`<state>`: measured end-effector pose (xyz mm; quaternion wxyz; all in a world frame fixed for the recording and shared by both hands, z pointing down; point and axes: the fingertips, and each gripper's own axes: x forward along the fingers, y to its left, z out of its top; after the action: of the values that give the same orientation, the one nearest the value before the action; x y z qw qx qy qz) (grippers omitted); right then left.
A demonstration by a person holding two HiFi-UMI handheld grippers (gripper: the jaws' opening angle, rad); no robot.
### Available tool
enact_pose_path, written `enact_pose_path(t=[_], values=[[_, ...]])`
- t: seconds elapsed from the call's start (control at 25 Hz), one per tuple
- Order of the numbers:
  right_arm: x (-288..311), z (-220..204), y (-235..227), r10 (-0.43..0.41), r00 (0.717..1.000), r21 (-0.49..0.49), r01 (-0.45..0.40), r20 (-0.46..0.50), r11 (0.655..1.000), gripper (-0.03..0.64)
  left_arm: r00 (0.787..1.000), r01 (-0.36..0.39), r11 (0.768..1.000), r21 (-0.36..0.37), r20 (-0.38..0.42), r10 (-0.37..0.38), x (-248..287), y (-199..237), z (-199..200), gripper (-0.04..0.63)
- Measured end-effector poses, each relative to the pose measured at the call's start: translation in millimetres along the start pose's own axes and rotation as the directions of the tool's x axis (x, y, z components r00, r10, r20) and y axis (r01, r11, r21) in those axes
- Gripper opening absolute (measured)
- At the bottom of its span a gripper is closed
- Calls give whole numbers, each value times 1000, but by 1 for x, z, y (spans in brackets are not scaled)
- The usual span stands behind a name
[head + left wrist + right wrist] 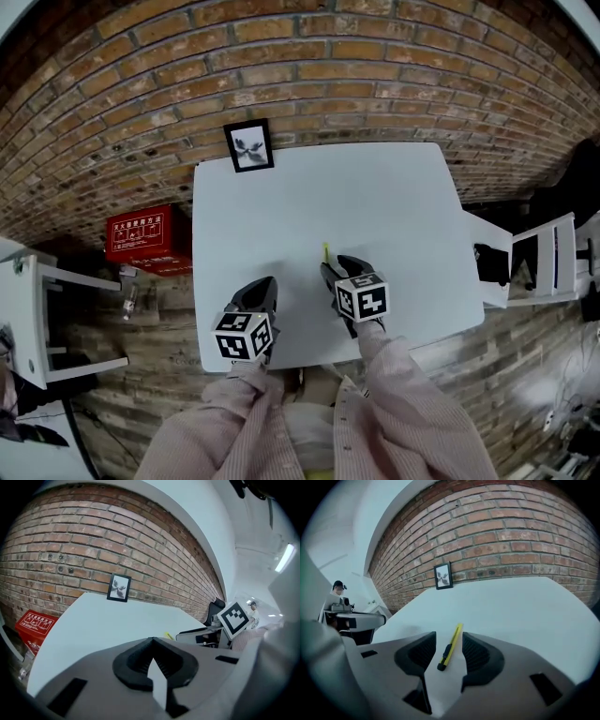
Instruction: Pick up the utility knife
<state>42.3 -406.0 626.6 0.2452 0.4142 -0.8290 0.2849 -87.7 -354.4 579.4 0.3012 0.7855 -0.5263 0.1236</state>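
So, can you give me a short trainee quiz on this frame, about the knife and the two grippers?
1. True or false: the yellow utility knife with a black end has been lifted clear of the white table.
2. Pick one. The left gripper has its jaws: A) apart around the knife; B) together with nothing between them; C) shut on a picture frame.
3. Fill the gap: the knife lies on the table between the open jaws of the ___ gripper.

Key: 1 false, it lies flat on the table; 2 B; 3 right, meaning the right gripper.
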Motion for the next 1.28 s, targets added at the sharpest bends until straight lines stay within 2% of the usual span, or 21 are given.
enact_pose_path(t=[0.36,0.56,0.72,1.28], values=[[19,-11,0,-40,996,-7,40,-76,999,178,999,19,1000,-14,-36,-20,16,9,-2,-6],[22,-13,1,-81,992,-47,77,-97,996,175,999,30,999,-14,-43,-31,18,12,-1,-6],[21,-15,-5,-146,984,-85,138,-105,987,78,998,41,999,-12,-44,-41,19,12,0,-6],[22,-15,-7,-160,979,-107,147,-125,983,55,998,54,999,-4,-36,-54,16,11,1,-6]])
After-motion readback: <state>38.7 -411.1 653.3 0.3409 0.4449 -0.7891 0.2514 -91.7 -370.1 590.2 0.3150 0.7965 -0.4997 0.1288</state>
